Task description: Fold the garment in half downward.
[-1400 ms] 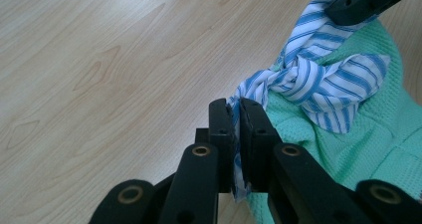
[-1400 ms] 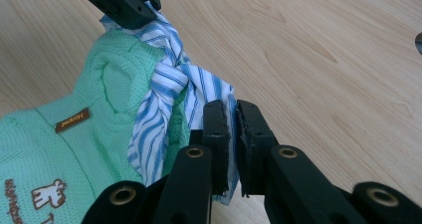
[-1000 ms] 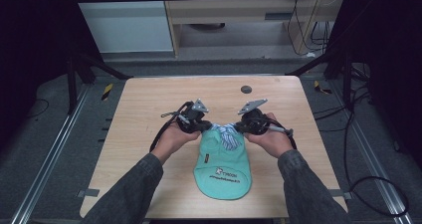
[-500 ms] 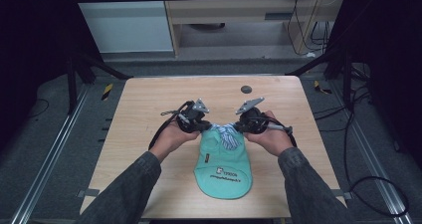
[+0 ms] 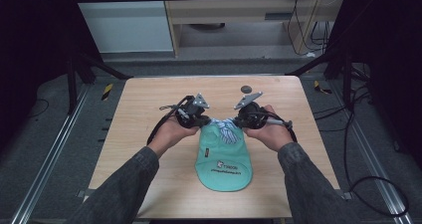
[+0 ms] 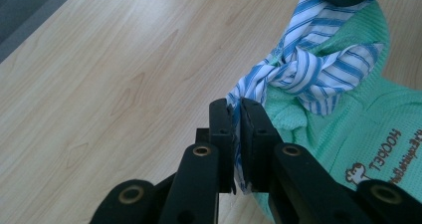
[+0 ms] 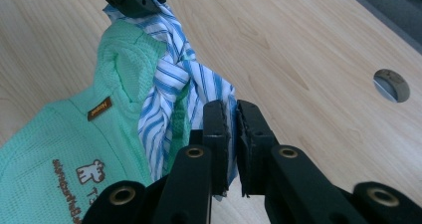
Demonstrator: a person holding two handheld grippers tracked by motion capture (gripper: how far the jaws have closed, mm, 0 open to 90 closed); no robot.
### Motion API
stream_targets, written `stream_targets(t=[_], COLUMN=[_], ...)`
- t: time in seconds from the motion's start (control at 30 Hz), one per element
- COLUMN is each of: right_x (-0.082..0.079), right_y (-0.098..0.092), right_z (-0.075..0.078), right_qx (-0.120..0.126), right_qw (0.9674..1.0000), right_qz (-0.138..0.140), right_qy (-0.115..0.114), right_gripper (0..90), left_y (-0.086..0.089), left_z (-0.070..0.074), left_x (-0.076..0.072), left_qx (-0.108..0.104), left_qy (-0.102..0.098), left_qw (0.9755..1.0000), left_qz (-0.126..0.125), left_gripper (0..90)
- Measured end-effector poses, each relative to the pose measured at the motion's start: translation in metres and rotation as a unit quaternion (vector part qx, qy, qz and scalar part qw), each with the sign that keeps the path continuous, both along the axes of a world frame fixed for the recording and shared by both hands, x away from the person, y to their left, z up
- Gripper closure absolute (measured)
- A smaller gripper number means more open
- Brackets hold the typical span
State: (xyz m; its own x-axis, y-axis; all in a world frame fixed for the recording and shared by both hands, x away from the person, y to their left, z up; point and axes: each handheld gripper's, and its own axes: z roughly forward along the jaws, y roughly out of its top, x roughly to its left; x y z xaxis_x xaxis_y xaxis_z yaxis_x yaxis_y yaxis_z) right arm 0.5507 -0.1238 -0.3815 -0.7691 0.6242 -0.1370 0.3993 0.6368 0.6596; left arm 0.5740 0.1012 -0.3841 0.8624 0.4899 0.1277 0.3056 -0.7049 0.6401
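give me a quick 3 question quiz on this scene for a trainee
1. True or false: the left gripper is shut on the striped tie.
2. What does the right gripper grip? A) the green garment's hem B) an end of the striped tie C) nothing
3. Fill in: between the two grippers the tie is crossed into a ____ over the green garment.

Key: 1 true; 2 B; 3 knot
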Motion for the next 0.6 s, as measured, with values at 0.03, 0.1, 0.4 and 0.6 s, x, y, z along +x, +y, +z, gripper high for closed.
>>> stream_targets(t=[0.03,0.1,0.4,0.6], right_x=[0.000,0.001,0.004,0.006], right_y=[0.000,0.000,-0.007,-0.011], right_z=[0.001,0.003,0.010,0.012], right_qx=[-0.001,-0.001,0.000,0.000], right_qw=[1.0000,1.0000,0.9998,0.9997], right_qz=[-0.001,-0.003,-0.014,-0.019], right_qy=[-0.002,-0.004,-0.010,-0.014], right_gripper=[83.9,83.9,83.9,84.0], left_y=[-0.001,-0.002,-0.010,-0.014], left_z=[0.001,0.003,0.010,0.013], left_x=[0.001,0.002,0.009,0.011], left_qx=[0.002,0.002,0.002,0.002], left_qy=[-0.002,-0.005,-0.009,-0.012], left_qw=[1.0000,1.0000,1.0000,0.9999], left_qz=[-0.001,0.000,-0.001,-0.001], left_gripper=[84.9,84.9,84.9,84.9])
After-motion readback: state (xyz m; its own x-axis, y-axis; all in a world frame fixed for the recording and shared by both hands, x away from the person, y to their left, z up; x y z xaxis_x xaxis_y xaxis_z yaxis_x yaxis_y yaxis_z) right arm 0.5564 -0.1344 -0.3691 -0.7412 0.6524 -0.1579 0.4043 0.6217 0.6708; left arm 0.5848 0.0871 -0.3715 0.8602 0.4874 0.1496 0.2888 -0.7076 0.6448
